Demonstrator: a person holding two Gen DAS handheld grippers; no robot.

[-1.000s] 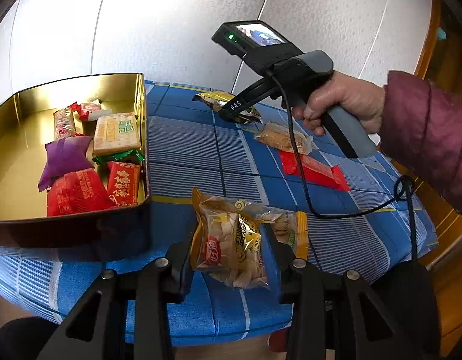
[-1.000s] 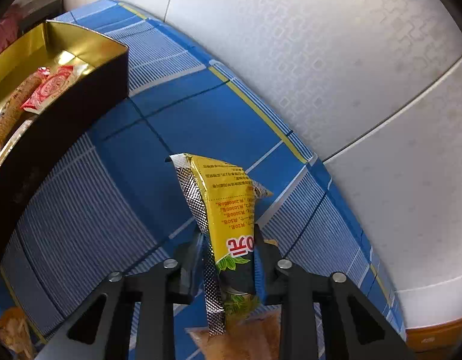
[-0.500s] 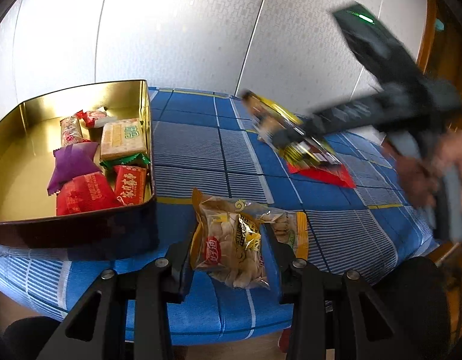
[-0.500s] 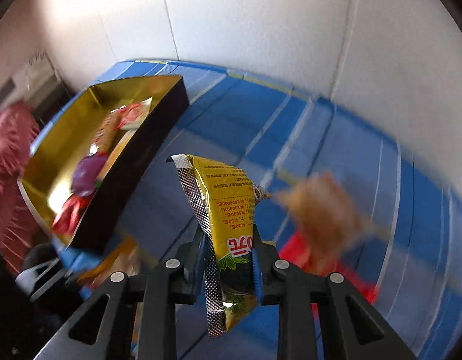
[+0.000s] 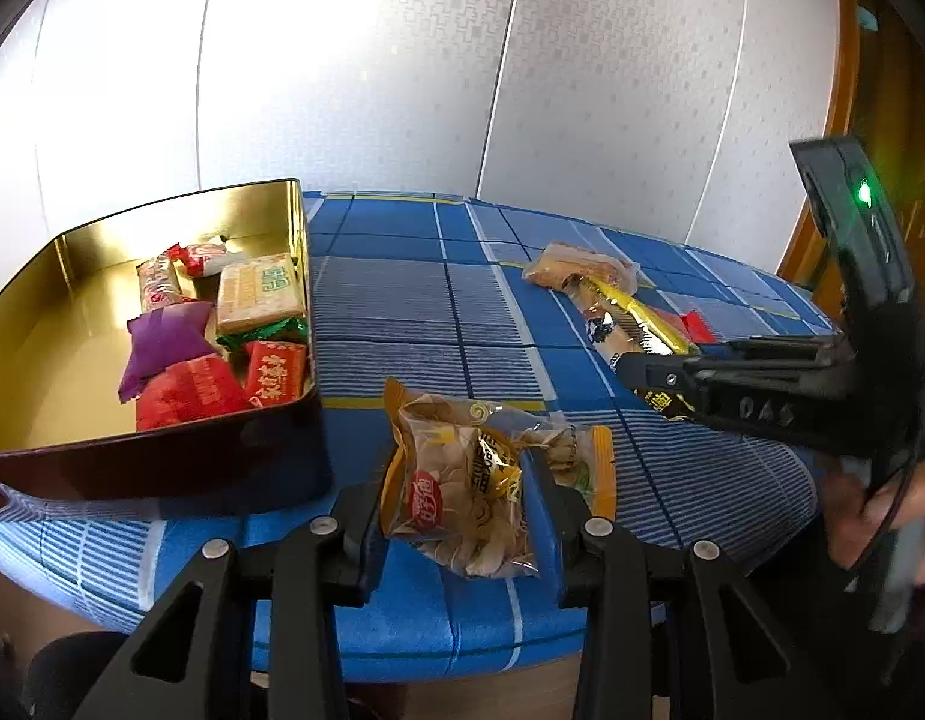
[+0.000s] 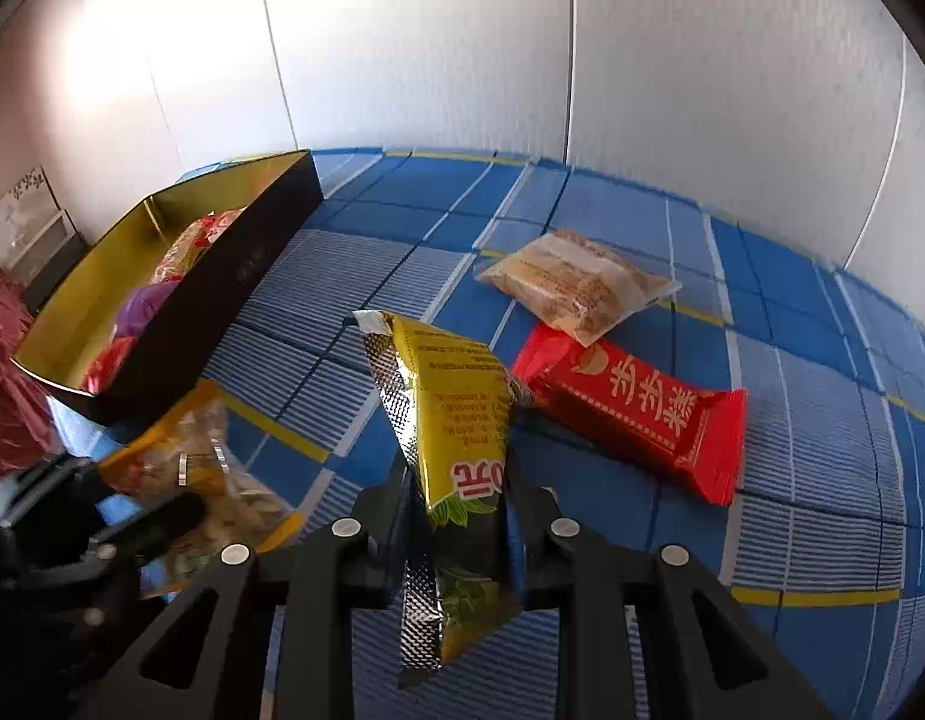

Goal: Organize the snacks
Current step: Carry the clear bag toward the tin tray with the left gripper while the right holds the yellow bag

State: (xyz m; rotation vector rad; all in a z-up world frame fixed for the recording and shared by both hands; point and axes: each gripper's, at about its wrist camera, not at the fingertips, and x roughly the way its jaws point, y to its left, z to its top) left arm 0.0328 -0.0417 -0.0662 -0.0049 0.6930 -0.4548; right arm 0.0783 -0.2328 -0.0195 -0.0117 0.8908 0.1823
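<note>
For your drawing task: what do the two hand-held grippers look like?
Both are black, with angular fingers and silver bolts. The left gripper shows blue pads. The right gripper carries white lettering, a green light, a black cable and a grey handle. A red sleeve shows.

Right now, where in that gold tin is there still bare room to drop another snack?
The gold tin is bare along its left side and near-left floor. Its right side is crowded, from the purple packet to the biscuit pack. The cloth between tin and clear cake packet is bare too.
</note>
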